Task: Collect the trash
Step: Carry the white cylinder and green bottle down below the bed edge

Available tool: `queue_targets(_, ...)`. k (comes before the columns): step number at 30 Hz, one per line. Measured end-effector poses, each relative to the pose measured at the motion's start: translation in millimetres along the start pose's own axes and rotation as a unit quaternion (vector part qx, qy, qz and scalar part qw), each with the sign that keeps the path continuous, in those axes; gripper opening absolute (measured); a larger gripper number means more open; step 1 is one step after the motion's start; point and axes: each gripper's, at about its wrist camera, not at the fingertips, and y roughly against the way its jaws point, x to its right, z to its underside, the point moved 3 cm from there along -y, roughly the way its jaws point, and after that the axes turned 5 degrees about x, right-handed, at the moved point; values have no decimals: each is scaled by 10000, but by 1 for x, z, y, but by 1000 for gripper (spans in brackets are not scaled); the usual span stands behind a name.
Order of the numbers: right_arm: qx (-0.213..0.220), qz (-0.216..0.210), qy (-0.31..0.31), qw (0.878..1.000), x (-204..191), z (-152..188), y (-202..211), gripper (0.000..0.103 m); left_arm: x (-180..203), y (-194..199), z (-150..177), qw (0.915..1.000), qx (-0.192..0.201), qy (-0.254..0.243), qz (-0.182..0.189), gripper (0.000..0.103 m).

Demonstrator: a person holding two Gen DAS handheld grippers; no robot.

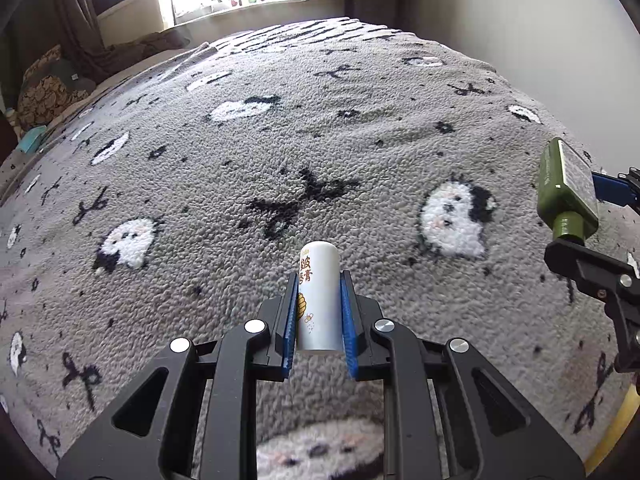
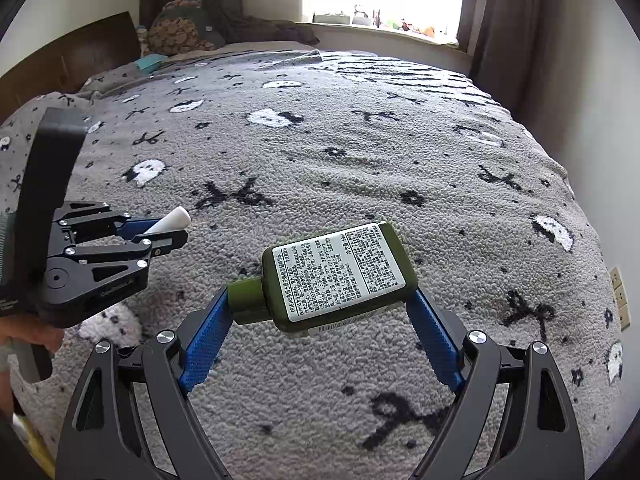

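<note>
My left gripper is shut on a small white tube with orange print, held above the grey patterned blanket. It also shows at the left of the right wrist view, with the white tube sticking out past the fingers. My right gripper is shut on a green bottle with a white label, gripped end to end, cap to the left. The green bottle also shows at the right edge of the left wrist view, held above the blanket.
The blanket covers a bed that fills both views. Pillows and bedding lie at the head by a wooden headboard. A window sill with small items and curtains stand behind. A wall runs along the right.
</note>
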Motion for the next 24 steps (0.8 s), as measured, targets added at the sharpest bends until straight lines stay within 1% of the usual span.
queue_targets(7,277,124,1,9995,-8,9,68,86,12,93,3,9988,469,99,-109,18)
queue_targets(13,587,182,13,9981,-16,22,131,86,25,164,20,9966,805,132,-134,18)
queue_targets(18,767,162,34,9969,-25,37,170,86,36,211,41,9943,1034,198,-162,18)
queue_targets(24,927,43,149,9956,-41,61,206,86,44,251,75,9919,1221,273,-207,18)
